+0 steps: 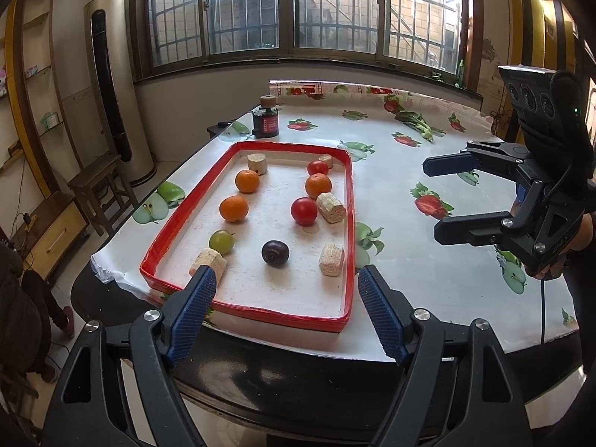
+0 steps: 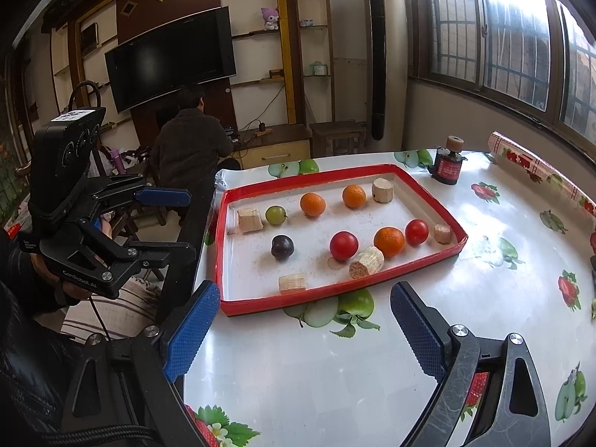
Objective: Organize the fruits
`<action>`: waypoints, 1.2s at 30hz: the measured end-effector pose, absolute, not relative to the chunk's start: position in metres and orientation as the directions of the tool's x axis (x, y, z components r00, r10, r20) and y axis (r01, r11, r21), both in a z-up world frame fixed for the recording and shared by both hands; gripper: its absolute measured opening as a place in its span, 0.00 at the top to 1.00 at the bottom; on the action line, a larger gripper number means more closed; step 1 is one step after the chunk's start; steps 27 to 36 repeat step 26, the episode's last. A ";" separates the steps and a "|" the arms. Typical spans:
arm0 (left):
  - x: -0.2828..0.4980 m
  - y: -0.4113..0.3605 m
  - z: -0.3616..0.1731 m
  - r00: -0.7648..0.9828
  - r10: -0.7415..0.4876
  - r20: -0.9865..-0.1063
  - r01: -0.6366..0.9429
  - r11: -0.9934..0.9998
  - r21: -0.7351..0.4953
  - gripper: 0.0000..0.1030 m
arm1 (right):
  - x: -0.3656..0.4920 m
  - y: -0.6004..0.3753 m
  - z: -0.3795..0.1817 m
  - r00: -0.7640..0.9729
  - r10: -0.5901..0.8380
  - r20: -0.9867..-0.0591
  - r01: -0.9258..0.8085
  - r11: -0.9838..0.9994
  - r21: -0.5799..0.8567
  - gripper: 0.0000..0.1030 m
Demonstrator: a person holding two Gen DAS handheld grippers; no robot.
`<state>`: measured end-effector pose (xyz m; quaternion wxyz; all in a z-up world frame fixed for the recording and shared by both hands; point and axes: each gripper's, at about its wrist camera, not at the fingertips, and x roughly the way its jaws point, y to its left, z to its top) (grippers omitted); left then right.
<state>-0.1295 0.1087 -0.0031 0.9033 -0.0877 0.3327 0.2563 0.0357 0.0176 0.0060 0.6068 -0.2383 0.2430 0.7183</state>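
A red-rimmed white tray [image 1: 348,205] [image 2: 335,290] lies on the table. In it are three oranges [image 1: 234,208] [image 2: 389,241], two red tomatoes [image 1: 304,211] [image 2: 343,245], a green grape [image 1: 221,241] [image 2: 275,215], a dark plum [image 1: 275,253] [image 2: 282,246] and several tan cork-like blocks [image 1: 330,206] [image 2: 367,262]. My left gripper [image 1: 287,283] is open and empty, hovering at the tray's near edge. My right gripper [image 2: 303,298] is open and empty, over the table beside the tray's long side. Each gripper shows in the other's view [image 1: 447,201] [image 2: 175,223].
A dark jar with a cork lid [image 1: 265,119] [image 2: 449,164] stands beyond the tray. The table has a fruit-print cloth [image 1: 428,201] [image 2: 503,253]. A person [image 2: 190,149] sits off the table's edge near a stool [image 1: 98,182]; windows line the far wall.
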 end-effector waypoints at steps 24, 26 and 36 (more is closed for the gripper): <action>-0.131 0.110 0.000 0.643 0.445 -0.623 -0.541 0.840 0.042 0.24 | 0.026 0.021 0.007 -0.145 0.766 -0.627 -0.986 -0.163 0.030 0.09; -0.132 0.110 0.000 0.641 0.447 -0.624 -0.544 0.838 0.041 0.24 | 0.026 0.021 0.007 -0.146 0.765 -0.627 -0.986 -0.161 0.033 0.09; -0.132 0.110 0.000 0.641 0.447 -0.624 -0.544 0.838 0.041 0.24 | 0.026 0.021 0.007 -0.146 0.765 -0.627 -0.986 -0.161 0.033 0.09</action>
